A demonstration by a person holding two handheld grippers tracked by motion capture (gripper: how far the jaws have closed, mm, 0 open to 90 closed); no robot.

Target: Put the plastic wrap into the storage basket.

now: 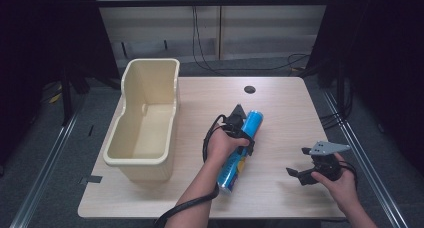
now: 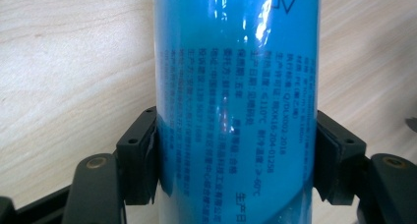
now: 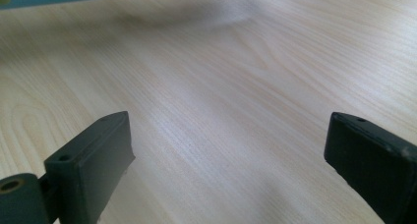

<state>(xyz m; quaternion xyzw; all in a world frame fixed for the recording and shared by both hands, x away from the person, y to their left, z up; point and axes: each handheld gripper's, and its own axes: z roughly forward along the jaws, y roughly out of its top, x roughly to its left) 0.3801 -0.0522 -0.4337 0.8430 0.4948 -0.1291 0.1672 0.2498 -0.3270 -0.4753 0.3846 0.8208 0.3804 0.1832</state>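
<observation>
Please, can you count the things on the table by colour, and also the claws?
Blue: 1, the tube, held by the left claw
Cream: 1, the bin
Black claws: 2, left one and right claw, which is open
Total: 4

Our left claw (image 1: 248, 136) is clamped tight mid-tabletop, forearm angled in; our right claw (image 1: 300, 164) sits low w/ jaws wide apart.
</observation>
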